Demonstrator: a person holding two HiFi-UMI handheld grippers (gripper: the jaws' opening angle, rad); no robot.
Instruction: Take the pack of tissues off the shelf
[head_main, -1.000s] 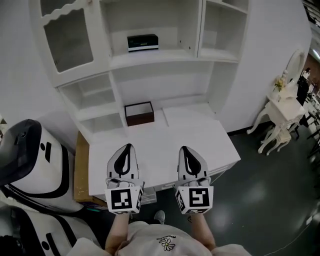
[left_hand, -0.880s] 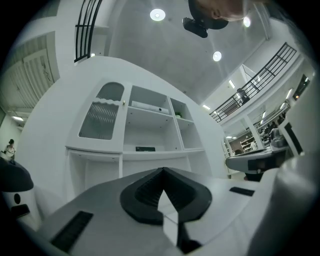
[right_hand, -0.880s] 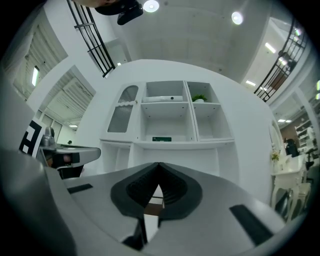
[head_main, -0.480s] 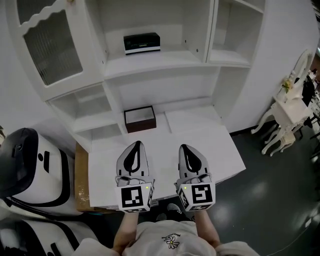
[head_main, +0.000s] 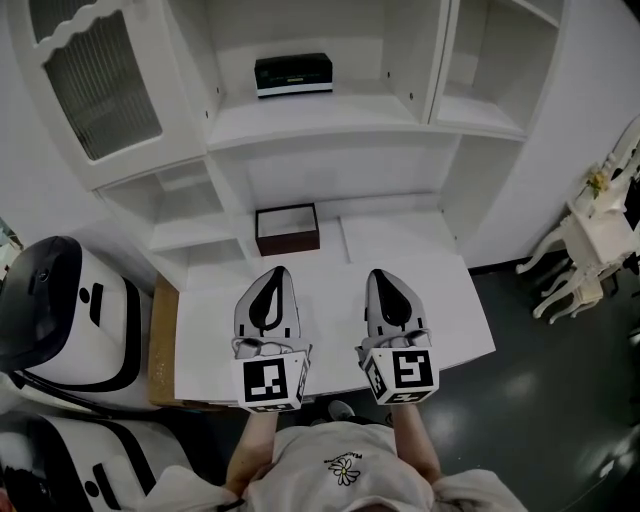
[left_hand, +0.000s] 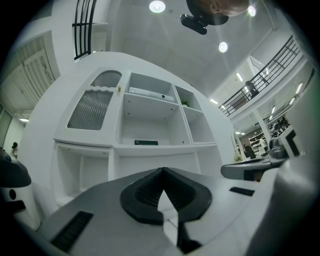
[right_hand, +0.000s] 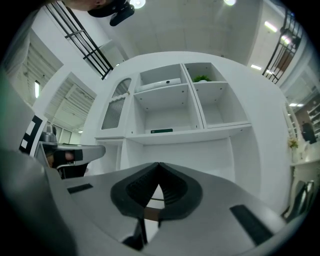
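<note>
2 grippers are held side by side low over the white desk (head_main: 440, 300), both pointing at the white shelf unit (head_main: 470, 150) behind it. The left gripper (head_main: 272, 272) is clenched on itself; in the left gripper view its dark ribbed pads meet at the tips. The right gripper (head_main: 386, 274) is closed the same way, tip to tip, leaving only a narrow slot lower down through which a strip of brown shows.

The pack of tissues (head_main: 293, 75), dark and flat with a pale band along its front, lies on the middle shelf (head_main: 340, 118) of the centre bay, on the left half of the board and close to the back wall. It is well apart from both grippers, above and beyond them. In the head view it sits a little right of the left gripper's line and left of the right gripper's. In the right gripper view it appears straight above the closed tips, and in the left gripper view just left of them.

1 level higher, a flat white box (left_hand: 150, 91) lies on the top shelf. A brown open box (head_main: 287, 229) stands at the back of the desk, just ahead of the left gripper's tips. A ribbed-glass cabinet door (head_main: 100, 85) flanks the centre bay on the left. A rounded white machine (head_main: 70, 320) with black trim stands beside the desk.
</note>
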